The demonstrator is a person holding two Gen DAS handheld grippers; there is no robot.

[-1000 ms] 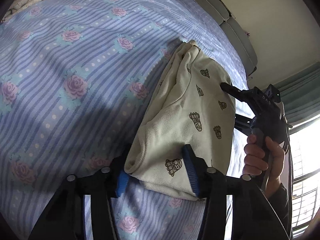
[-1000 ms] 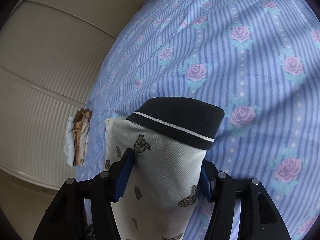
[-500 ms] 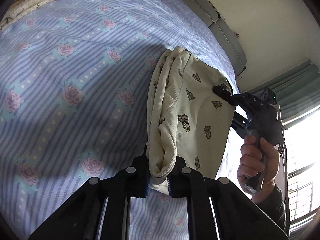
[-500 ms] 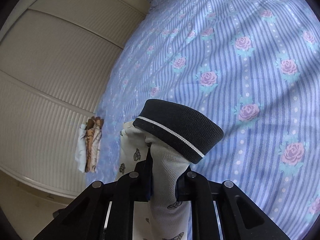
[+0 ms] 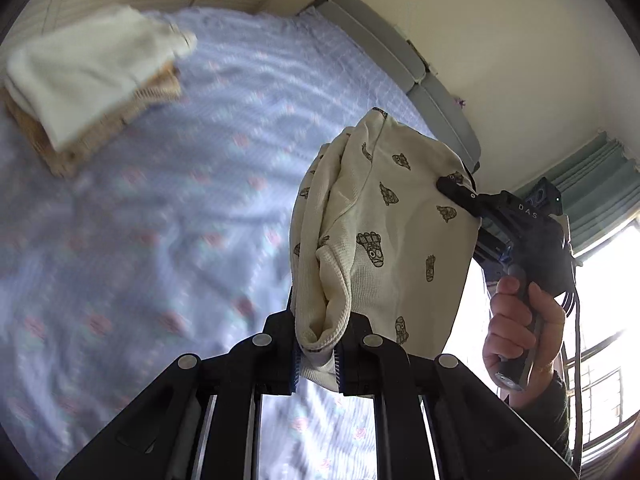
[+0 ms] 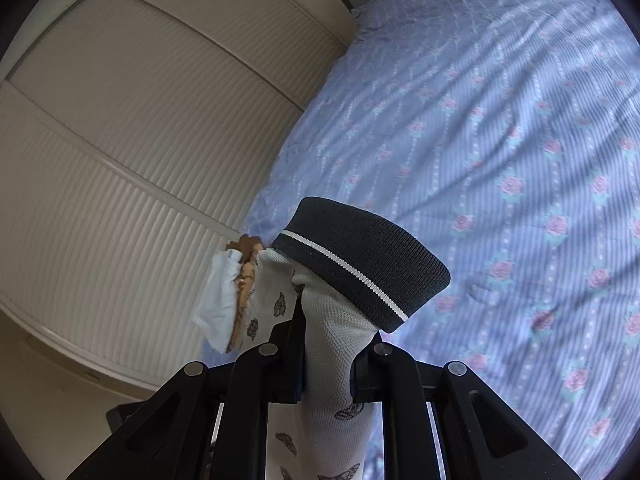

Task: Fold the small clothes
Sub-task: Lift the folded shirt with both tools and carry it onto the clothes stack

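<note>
A small cream garment (image 5: 384, 236) printed with little brown figures hangs in the air above the bed. My left gripper (image 5: 316, 354) is shut on its bunched lower edge. In the right wrist view my right gripper (image 6: 326, 364) is shut on the cream fabric (image 6: 332, 344) just below the garment's dark navy ribbed cuff (image 6: 360, 260) with a white stripe. The left wrist view also shows the right gripper (image 5: 456, 190) pinching the garment's far edge, held by a person's hand (image 5: 516, 328).
The bed wears a blue striped sheet with pink roses (image 6: 500, 152). A folded pile of clothes, white on top of tan, (image 5: 84, 80) lies at the far left of the bed. A grey headboard (image 5: 400, 64), ribbed wardrobe doors (image 6: 120, 140) and a curtained window (image 5: 600, 208) surround it.
Both grippers closed on the garment and lifted it off the sheet. The garment now hangs stretched between them, higher above the bed, and the folded pile has come into view.
</note>
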